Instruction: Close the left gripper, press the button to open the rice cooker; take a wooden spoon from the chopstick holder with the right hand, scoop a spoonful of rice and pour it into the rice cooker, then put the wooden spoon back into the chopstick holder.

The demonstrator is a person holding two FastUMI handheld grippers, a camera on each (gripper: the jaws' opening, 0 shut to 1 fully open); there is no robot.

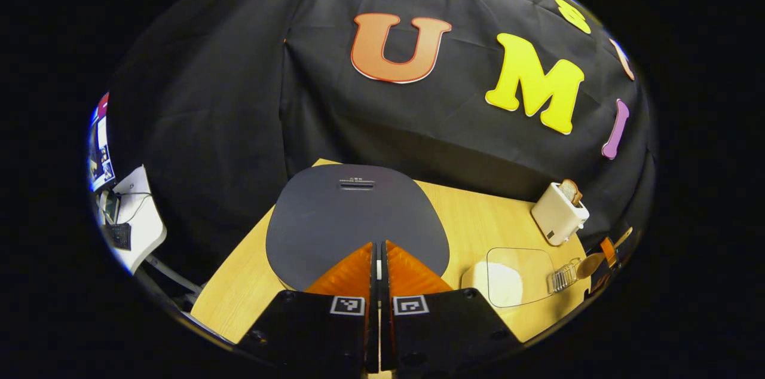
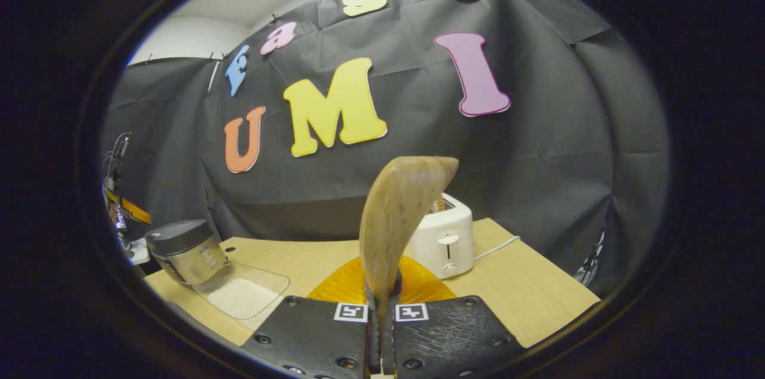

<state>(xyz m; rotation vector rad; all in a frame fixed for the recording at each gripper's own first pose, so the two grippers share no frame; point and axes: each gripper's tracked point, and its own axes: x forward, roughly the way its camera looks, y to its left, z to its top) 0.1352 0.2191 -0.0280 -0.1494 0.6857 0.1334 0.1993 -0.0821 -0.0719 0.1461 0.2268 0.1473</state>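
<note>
My left gripper (image 1: pixel 378 259) is shut with nothing between its fingers, held just above the front of the rice cooker's dark lid (image 1: pixel 357 211). The rice cooker (image 2: pixel 185 250) stands at the table's left end with its lid down. Beside it lies a clear tray of white rice (image 1: pixel 508 280) (image 2: pixel 242 294). My right gripper (image 2: pixel 382 298) is shut on the handle of the wooden spoon (image 2: pixel 400 211), whose bowl stands upright before the camera. In the left gripper view the wooden spoon (image 1: pixel 588 264) hangs next to the wire chopstick holder (image 1: pixel 562 276).
A white toaster (image 1: pixel 559 211) (image 2: pixel 445 238) with a slice of bread stands at the back of the wooden table (image 2: pixel 538 295), its cord trailing right. A side desk (image 1: pixel 140 229) with a keyboard and screen stands beyond the table's left end.
</note>
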